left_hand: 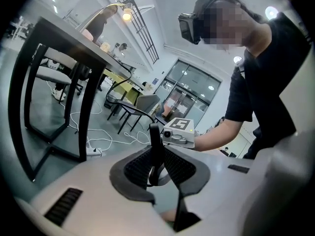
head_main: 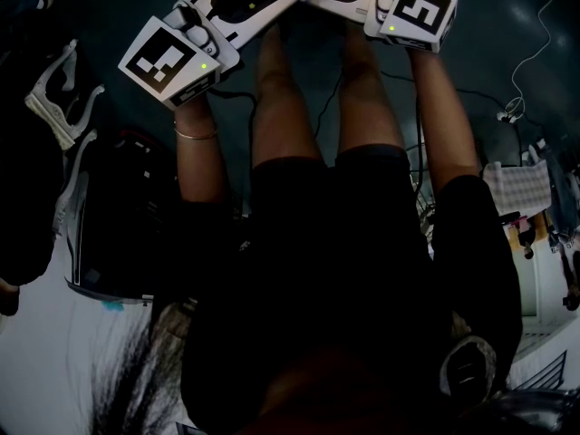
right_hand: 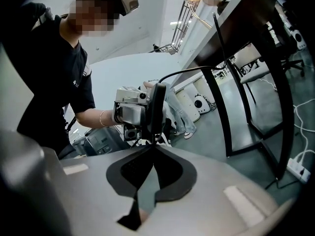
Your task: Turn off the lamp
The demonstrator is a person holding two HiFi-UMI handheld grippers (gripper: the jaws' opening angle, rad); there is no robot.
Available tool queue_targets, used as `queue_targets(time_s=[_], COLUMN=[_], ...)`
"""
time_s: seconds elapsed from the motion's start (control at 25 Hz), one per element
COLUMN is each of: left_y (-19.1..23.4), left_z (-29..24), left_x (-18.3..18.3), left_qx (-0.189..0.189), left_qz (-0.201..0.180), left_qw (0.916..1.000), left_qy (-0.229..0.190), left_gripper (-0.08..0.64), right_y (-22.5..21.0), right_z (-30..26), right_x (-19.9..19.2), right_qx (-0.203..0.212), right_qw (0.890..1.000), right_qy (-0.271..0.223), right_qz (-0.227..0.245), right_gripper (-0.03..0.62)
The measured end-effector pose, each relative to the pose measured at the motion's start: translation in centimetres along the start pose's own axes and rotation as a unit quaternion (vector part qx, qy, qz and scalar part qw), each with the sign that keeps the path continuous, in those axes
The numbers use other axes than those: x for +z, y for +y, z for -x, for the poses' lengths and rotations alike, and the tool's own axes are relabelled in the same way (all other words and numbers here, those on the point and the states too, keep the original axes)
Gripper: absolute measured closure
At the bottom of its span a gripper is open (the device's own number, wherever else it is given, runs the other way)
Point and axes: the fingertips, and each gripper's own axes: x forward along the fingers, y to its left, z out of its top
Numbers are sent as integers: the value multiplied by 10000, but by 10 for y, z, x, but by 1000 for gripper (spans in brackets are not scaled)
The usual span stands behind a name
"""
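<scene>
Both tools are hanging low in front of the person's legs [head_main: 313,107], pointing toward each other and well apart from the lamp [left_hand: 127,14], which is glowing up on the dark bench [left_hand: 69,36] across the floor. The left gripper [left_hand: 154,144] is showing its fingers clenched together on nothing, and the right gripper [right_hand: 156,107] is doing likewise, tips pressed shut and empty.

From here the main danger is lying in the approach: white cables [left_hand: 101,131] are trailing over the floor by the bench legs, and a foot catching one could be dragging the lamp's own lead. The switch is not showing in any view, so the person is likely going to be hunting for it. A clenched pair of fingers prodding the slender arched neck instead of the switch could be tipping the lamp over or swinging its head aside
</scene>
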Motion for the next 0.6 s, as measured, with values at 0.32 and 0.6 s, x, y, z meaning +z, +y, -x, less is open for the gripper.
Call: queue_targets(time_s=[0.32,0.6], left_y=[2,3], left_z=[-1,-1], left_x=[-7,-7], left_qx=[158,168], left_qz=[-110,-109], left_qw=[9996,9996], left_qy=[197,185], left_gripper=[499,499], right_y=[-1,-3], right_z=[-1,-1], right_x=[-6,-5], right_qx=[-126,-182], right_qw=[9999,9998], right_qy=[51,20], right_qz=[-77,-81], right_gripper=[588,588])
